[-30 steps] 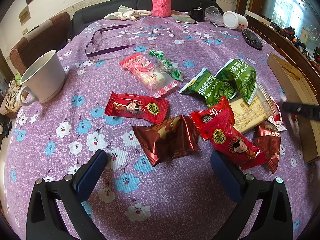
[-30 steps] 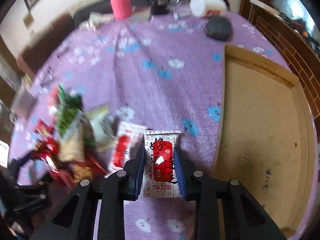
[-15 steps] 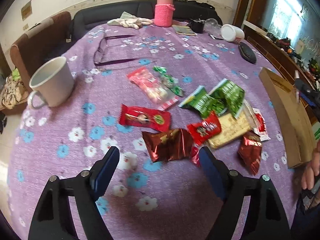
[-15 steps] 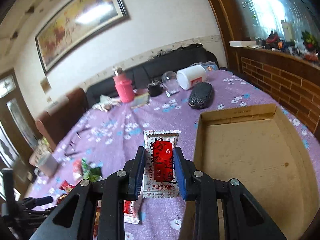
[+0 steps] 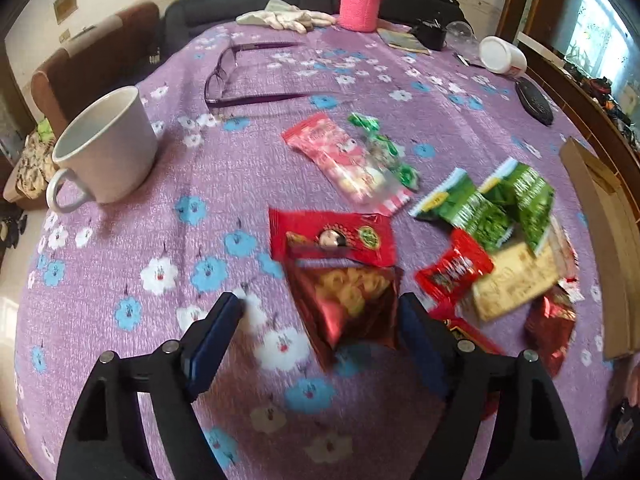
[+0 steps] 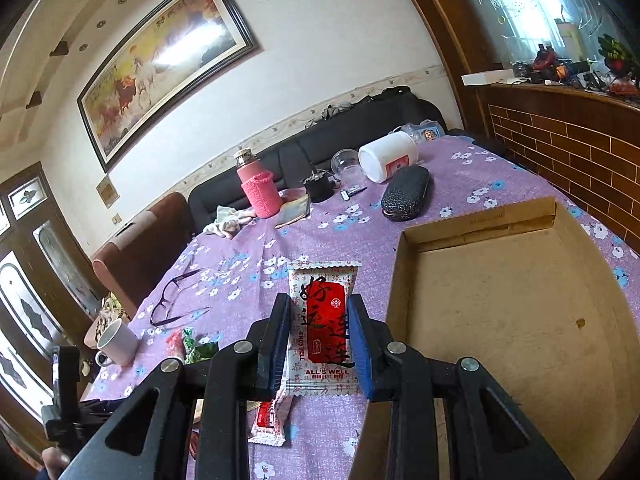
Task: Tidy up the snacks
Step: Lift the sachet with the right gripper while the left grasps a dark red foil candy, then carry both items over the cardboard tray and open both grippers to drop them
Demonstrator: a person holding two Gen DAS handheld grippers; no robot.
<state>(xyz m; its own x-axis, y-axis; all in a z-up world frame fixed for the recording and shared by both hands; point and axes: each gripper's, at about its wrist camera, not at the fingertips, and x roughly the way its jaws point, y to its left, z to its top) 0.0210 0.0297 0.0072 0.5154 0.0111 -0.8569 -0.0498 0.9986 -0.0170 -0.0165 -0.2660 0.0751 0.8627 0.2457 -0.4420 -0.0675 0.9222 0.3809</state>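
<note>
right tongs (image 6: 320, 344) pinch the white-and-red snack (image 6: 324, 320) left of the box (image 6: 404, 280) | left tongs (image 5: 320, 328) wide, maybe touching the brown bag (image 5: 348, 304) | risk: snack drops outside box

right claw (image 6: 320, 344) lifted packet (image 6: 324, 320) — left claw (image 5: 320, 320) narrowed

The left gripper (image 5: 320, 332) hangs over the purple flowered tablecloth (image 5: 224, 184), jaws apart around a dark red foil snack bag (image 5: 348, 304); the right pad (image 5: 416, 328) sits at the bag's edge, the left pad well clear. Just beyond lies a red candy packet (image 5: 332, 236). A white mug (image 5: 108, 148) stands far left, a cardboard box (image 5: 604, 240) at the right edge.
</note>
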